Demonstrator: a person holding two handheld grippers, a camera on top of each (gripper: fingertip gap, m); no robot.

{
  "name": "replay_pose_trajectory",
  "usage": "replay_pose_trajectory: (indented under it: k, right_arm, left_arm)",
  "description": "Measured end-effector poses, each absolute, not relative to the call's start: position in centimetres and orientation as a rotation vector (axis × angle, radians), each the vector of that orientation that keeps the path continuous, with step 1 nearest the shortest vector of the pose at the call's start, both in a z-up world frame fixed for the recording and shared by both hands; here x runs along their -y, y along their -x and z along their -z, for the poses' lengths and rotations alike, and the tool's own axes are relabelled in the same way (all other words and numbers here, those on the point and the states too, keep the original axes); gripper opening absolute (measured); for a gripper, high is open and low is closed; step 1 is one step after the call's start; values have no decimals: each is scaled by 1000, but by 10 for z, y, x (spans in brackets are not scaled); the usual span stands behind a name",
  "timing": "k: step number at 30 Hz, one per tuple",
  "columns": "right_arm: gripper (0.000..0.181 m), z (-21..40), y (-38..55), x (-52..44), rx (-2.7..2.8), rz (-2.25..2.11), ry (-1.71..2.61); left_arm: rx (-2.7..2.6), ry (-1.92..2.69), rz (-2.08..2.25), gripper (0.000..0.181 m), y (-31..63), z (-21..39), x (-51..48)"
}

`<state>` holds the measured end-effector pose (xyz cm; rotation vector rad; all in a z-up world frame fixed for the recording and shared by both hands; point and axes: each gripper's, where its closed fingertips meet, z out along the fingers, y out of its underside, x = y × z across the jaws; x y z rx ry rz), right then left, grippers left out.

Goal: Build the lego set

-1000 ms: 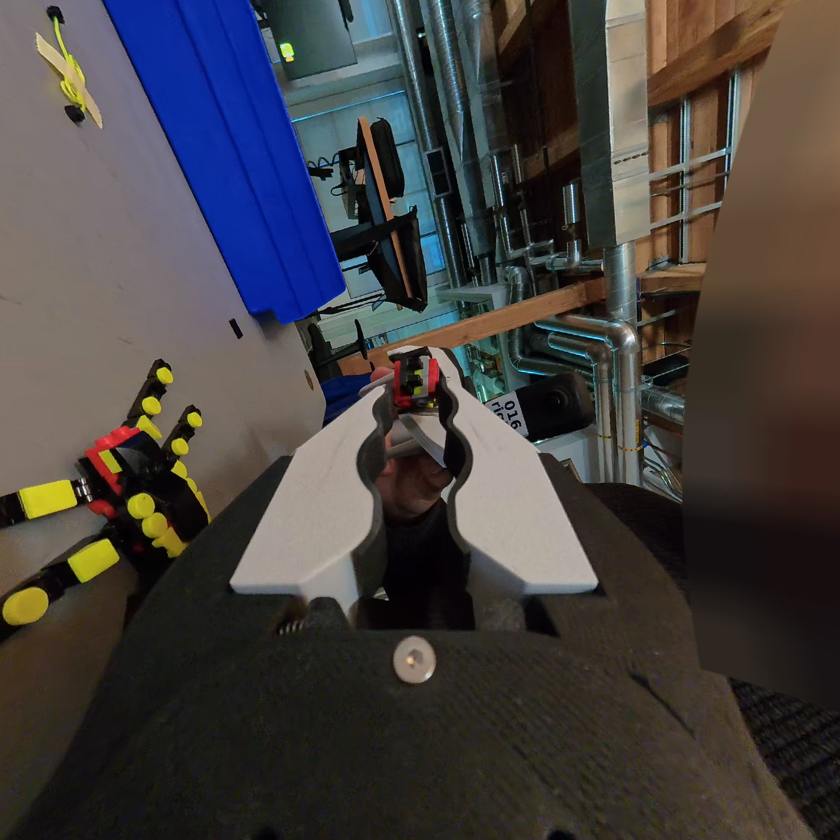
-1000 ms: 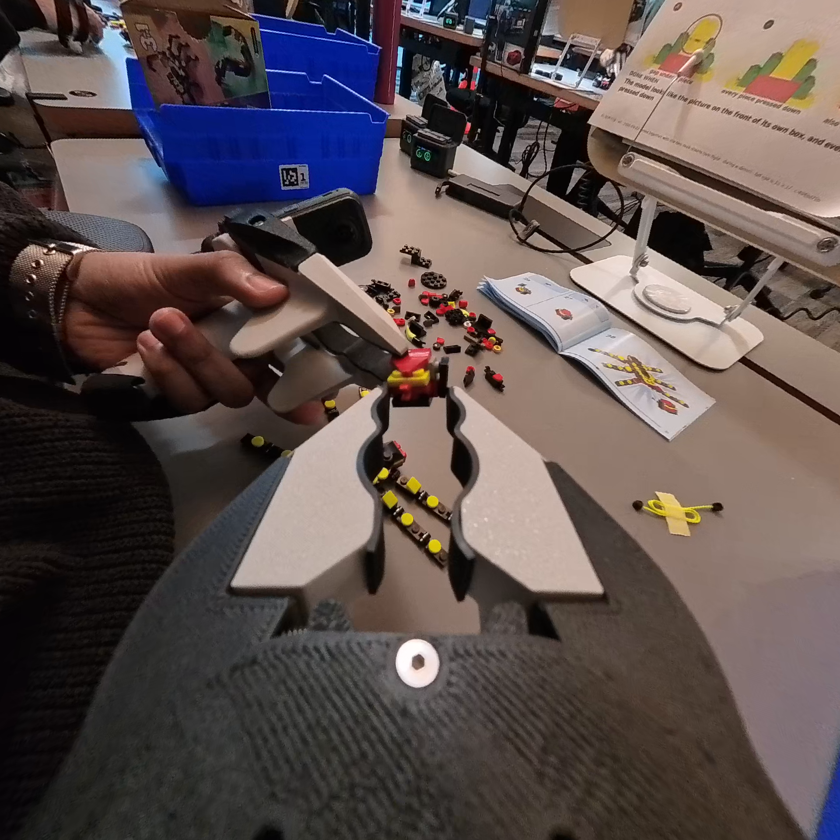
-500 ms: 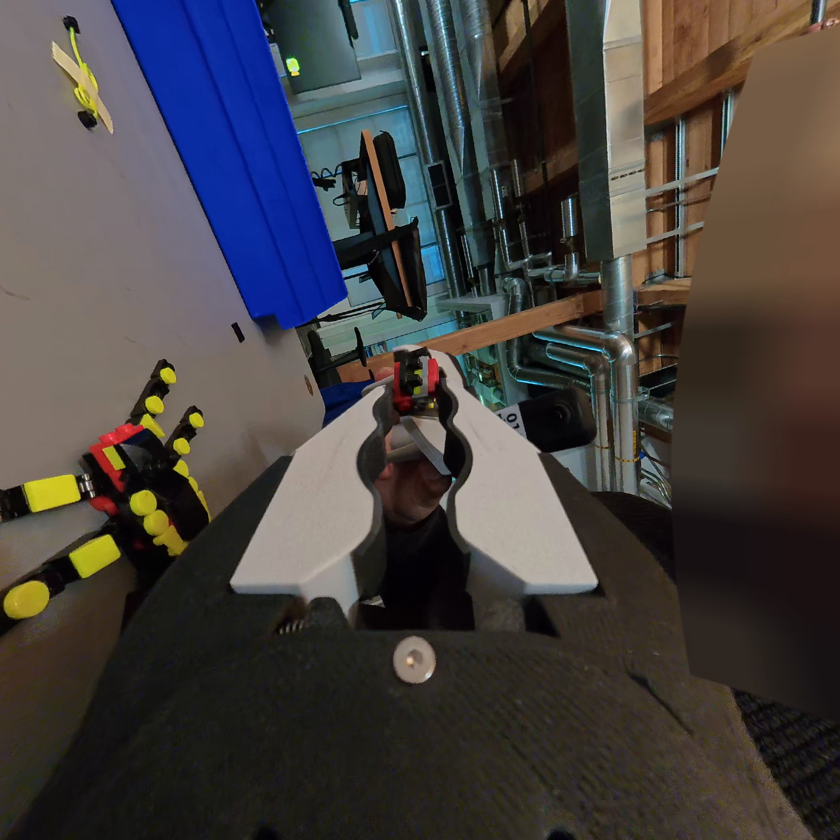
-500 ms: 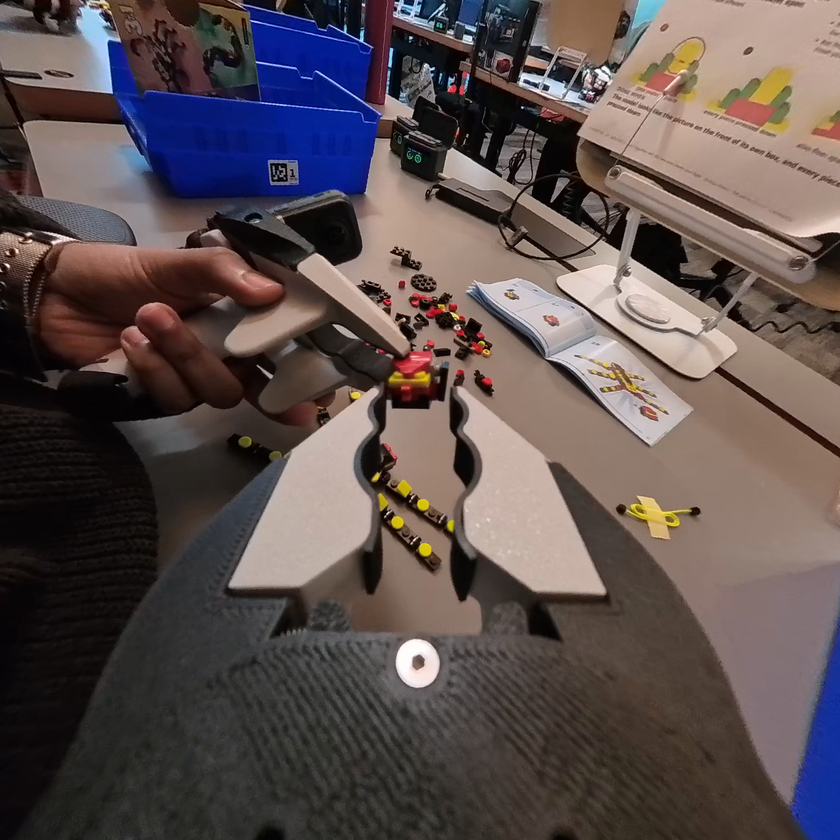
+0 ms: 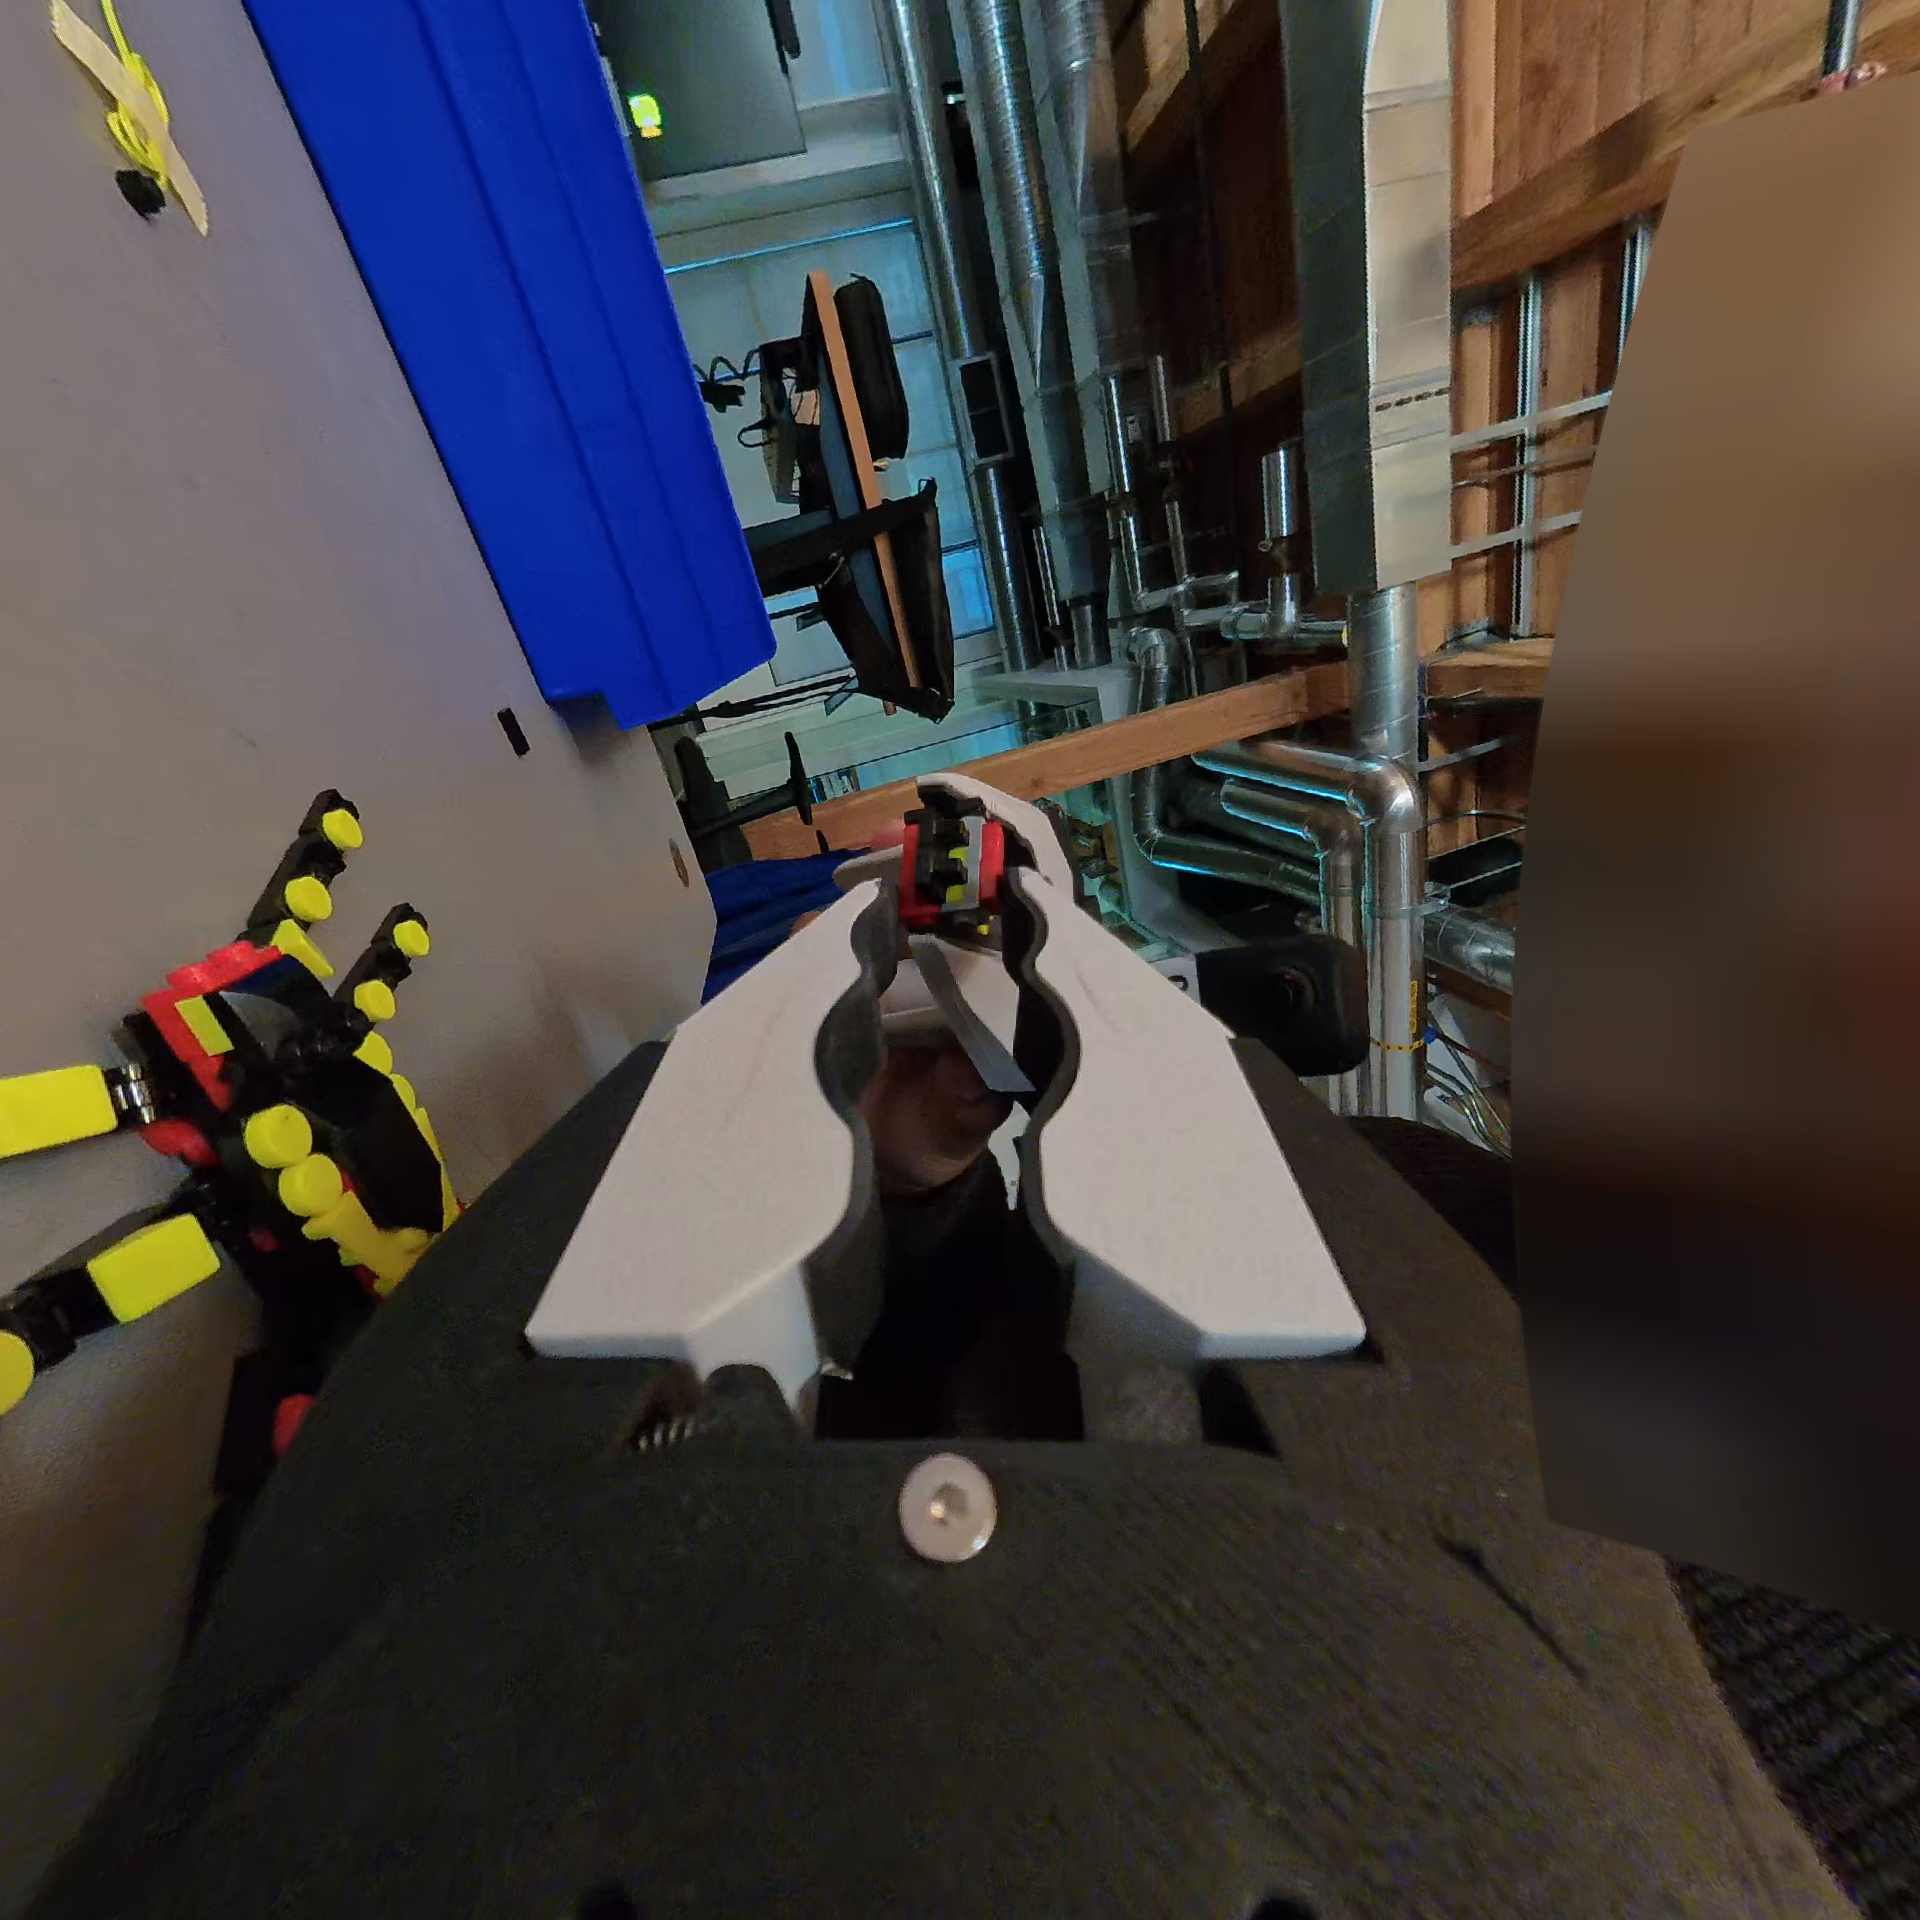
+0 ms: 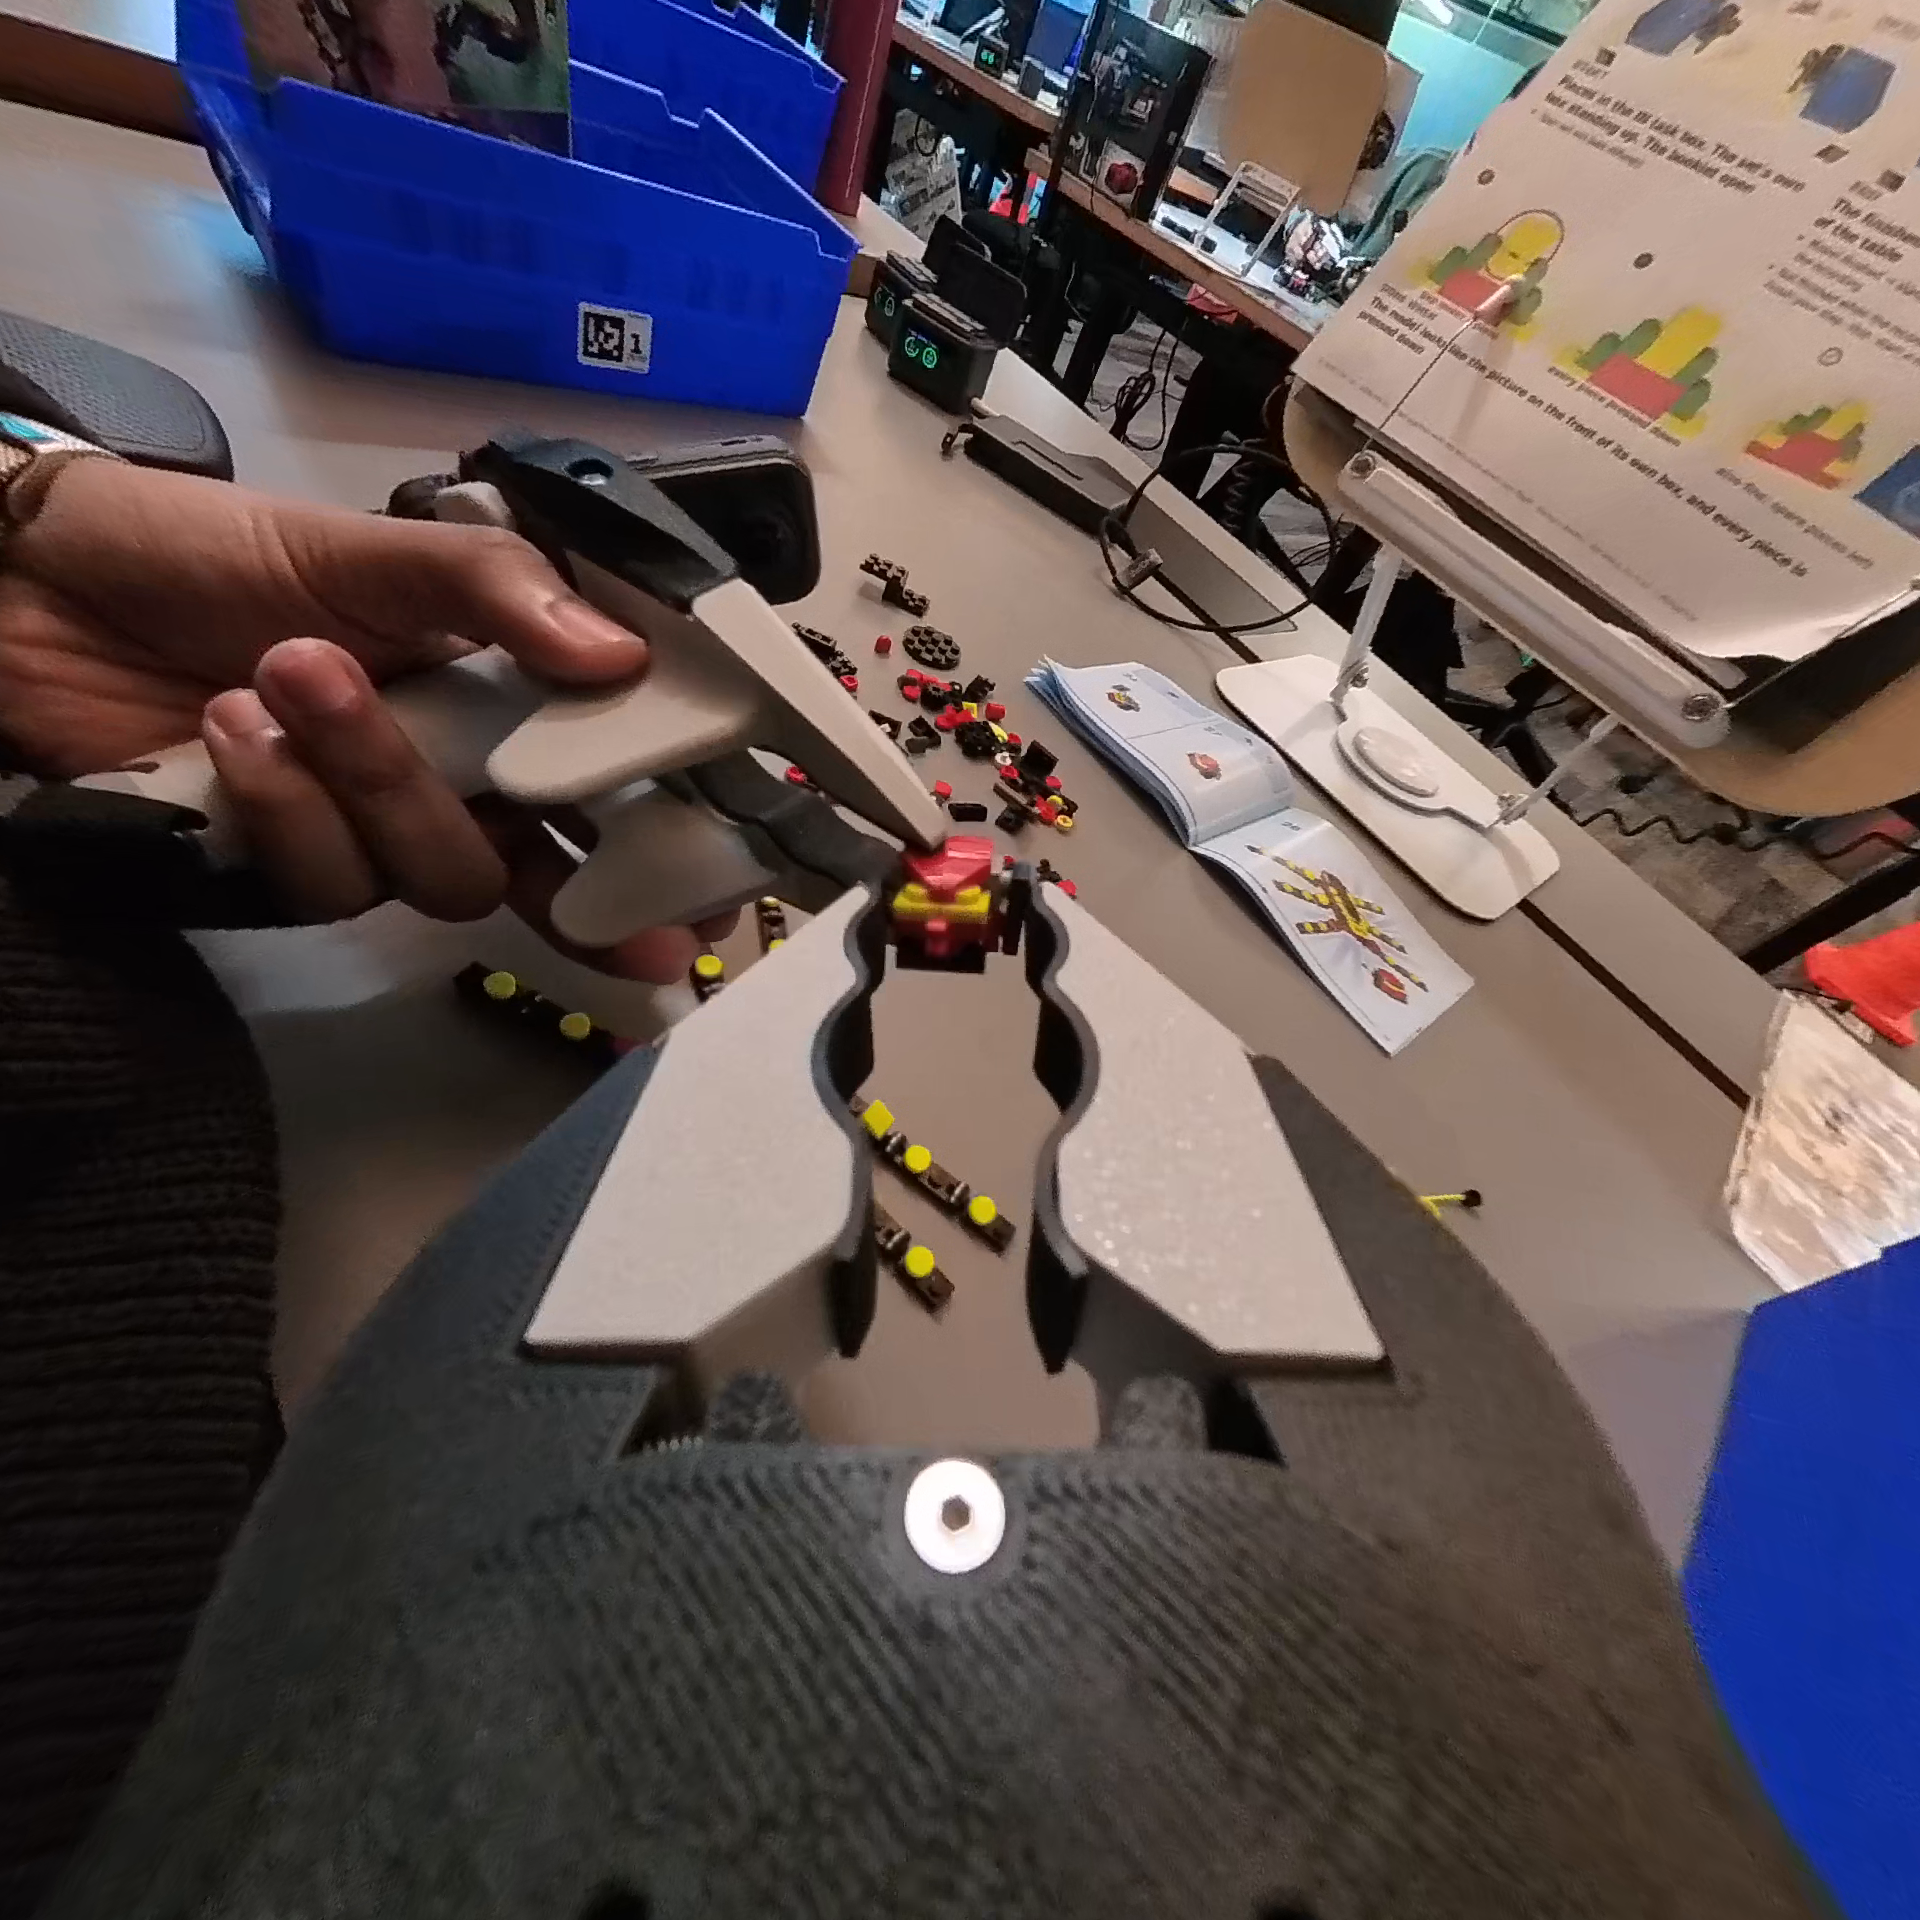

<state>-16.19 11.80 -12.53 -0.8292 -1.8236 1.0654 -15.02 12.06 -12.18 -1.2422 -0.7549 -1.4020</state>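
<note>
A small red, yellow and black lego assembly (image 6: 940, 909) is held in the air between both grippers. My right gripper (image 6: 948, 906) is closed on its sides. My left gripper (image 5: 951, 873), turned on its side and held by a hand (image 6: 260, 644), is shut on the same assembly (image 5: 951, 868) from above and below; its fingers (image 6: 790, 717) reach in from the left in the right wrist view. A partly built black, red and yellow spider model (image 5: 260, 1091) lies on the table just below, and its legs (image 6: 920, 1184) show between my right fingers.
Loose small bricks (image 6: 966, 717) and an open instruction booklet (image 6: 1247, 821) lie beyond the grippers. Blue bins (image 6: 520, 239) stand at the back left, another blue bin (image 6: 1818, 1558) at the near right. A sheet on a white stand (image 6: 1392, 769) is at the right. My two grippers' fingertips are within a few centimetres of each other.
Both grippers keep hold of the small assembly. The right wrist view has tilted and shifted left, so the table scene slid a little; the left view barely moved.
</note>
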Motion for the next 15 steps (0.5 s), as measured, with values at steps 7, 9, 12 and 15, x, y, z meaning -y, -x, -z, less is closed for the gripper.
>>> replay_pose_trajectory:
  k: [7, 9, 12, 15]
  right_arm:
    - [24, 128, 163, -118, 1833, -1023, 821]
    - [24, 129, 163, -118, 1830, -1010, 811]
    - [25, 131, 164, -118, 1832, -1025, 819]
    - [26, 132, 164, -117, 1837, -1033, 827]
  left_arm:
    - [776, 1246, 1417, 17, 151, 124, -121]
    - [780, 1254, 1417, 17, 152, 125, -120]
    - [808, 1239, 1449, 17, 153, 127, -120]
    - [830, 1214, 1484, 16, 153, 128, -120]
